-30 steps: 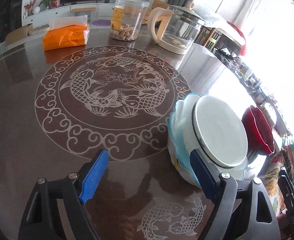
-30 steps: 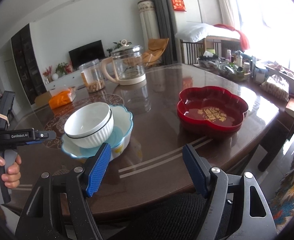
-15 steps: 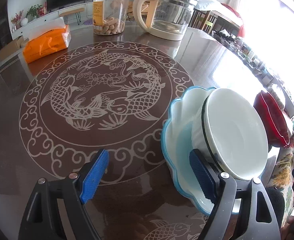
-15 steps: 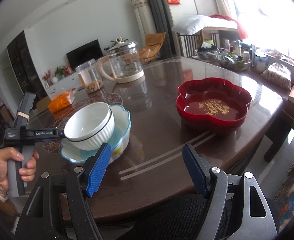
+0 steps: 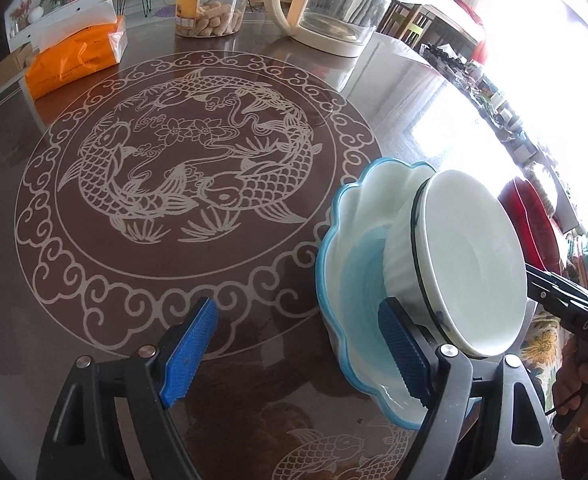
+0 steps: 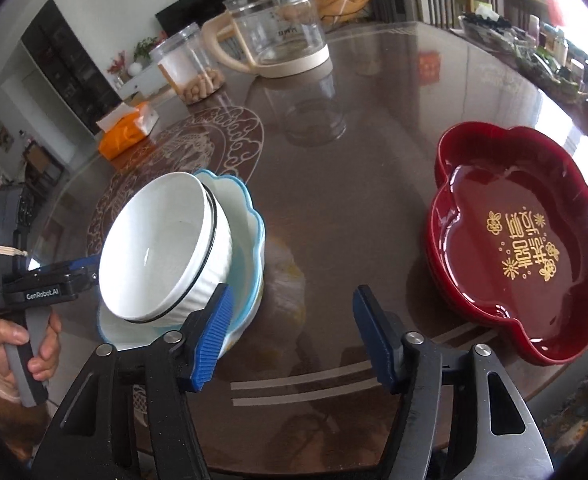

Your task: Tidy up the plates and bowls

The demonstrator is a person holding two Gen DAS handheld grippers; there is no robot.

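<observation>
A white ribbed bowl (image 5: 474, 256) with a black rim line lies tilted inside a blue scalloped bowl (image 5: 350, 280) on the brown table. My left gripper (image 5: 298, 348) is open and astride the blue bowl's near rim, its right pad over the blue inside and its left pad over the table; neither pad presses. In the right wrist view the white bowl (image 6: 157, 248) and blue bowl (image 6: 249, 236) sit at the left. My right gripper (image 6: 294, 340) is closing over bare table, its left pad just in front of the blue bowl. A red flower-shaped tray (image 6: 514, 240) lies empty to the right.
At the back stand a glass kettle (image 6: 277, 28), a clear jar of snacks (image 6: 189, 68) and an orange tissue pack (image 6: 125, 132). The table's near edge (image 6: 334, 452) runs below my right gripper. Clutter lines the far right side (image 6: 554, 52).
The right gripper swung down toward the table and its jaws narrowed. The left gripper closed in on the blue bowl until its right finger reached over the rim.
</observation>
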